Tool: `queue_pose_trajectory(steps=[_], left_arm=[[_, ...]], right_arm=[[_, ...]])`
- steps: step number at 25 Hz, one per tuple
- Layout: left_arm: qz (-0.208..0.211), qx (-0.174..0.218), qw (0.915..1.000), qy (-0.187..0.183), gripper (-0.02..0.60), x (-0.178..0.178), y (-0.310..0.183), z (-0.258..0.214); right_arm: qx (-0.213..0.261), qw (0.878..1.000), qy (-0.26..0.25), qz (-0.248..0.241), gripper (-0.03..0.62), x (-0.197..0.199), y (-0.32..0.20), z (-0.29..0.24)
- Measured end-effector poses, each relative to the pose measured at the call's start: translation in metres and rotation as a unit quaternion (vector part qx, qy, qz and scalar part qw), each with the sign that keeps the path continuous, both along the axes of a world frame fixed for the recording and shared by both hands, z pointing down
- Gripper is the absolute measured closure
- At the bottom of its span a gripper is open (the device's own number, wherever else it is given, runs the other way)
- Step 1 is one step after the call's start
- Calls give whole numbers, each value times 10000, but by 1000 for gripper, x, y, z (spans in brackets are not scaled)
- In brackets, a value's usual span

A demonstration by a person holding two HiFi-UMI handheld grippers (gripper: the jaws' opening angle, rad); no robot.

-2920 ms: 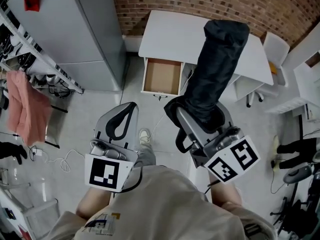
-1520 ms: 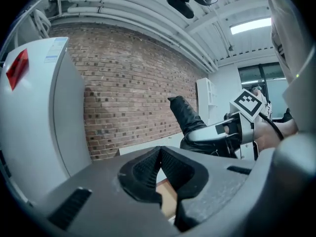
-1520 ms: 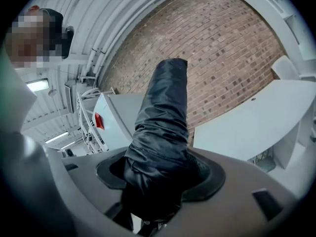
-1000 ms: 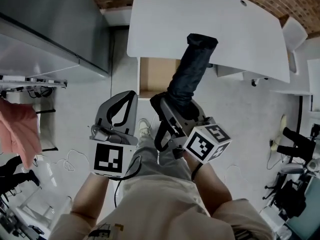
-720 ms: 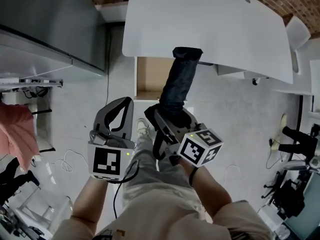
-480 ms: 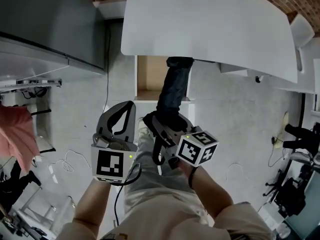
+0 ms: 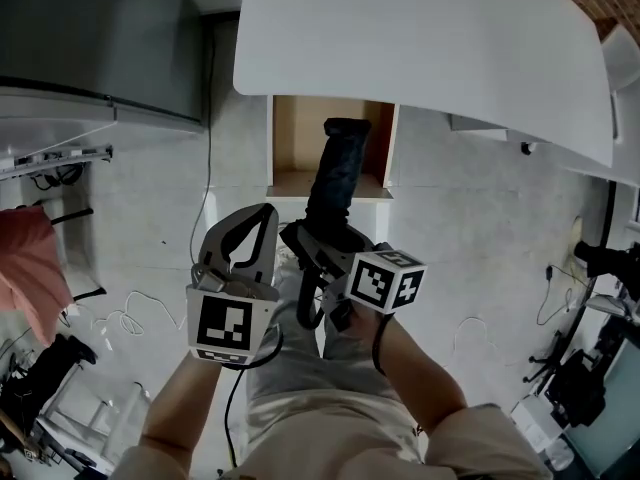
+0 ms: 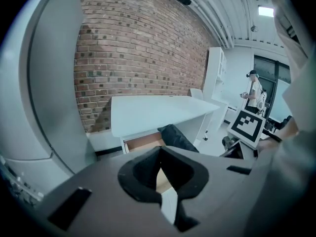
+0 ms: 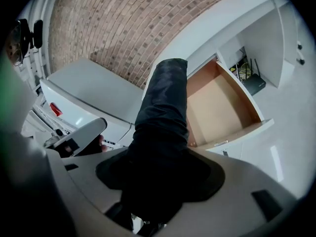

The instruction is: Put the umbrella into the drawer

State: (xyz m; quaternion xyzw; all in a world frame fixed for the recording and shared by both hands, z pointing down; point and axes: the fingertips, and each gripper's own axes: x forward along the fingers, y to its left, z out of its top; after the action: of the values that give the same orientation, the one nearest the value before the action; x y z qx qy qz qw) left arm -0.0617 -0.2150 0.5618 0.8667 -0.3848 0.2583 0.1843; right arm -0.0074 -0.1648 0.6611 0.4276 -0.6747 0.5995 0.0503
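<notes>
The right hand-held gripper (image 7: 322,243) clamps the furled umbrella (image 7: 338,166), its tip over the open drawer (image 7: 288,146) beneath the desk (image 7: 420,48); the left hand-held gripper (image 7: 243,240) is together, empty. Tilted too shallow, the tip may strike the desk edge (or drawer front) and twist loose

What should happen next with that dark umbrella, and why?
Probably lower the right gripper so the umbrella goes end-first into the open drawer: the jaws are clamped on it, and its far end hangs over the drawer's wooden floor.
</notes>
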Motion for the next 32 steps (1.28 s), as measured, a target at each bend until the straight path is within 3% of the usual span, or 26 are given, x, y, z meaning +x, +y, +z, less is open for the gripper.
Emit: queue_pose_trajectory(steps=[14,21,26,32], left_arm=[[-40,-410,9991,118,572,1,-10,53],[-210,-657,9973,256,574,-4,-23,82],[-510,-707,9960,195,572,-15,-41,98],[-526,-811,9953,68,572,-20,-67,137]], right_arm=[[-229,9929,-184,1155,329,35,-74,63],[-192,9906,-79,1355,329,41,-107,88],[-275,9828,-207,1816,329,47,-129,106],[-343,9726,-161,2293,329,53,-168,151]])
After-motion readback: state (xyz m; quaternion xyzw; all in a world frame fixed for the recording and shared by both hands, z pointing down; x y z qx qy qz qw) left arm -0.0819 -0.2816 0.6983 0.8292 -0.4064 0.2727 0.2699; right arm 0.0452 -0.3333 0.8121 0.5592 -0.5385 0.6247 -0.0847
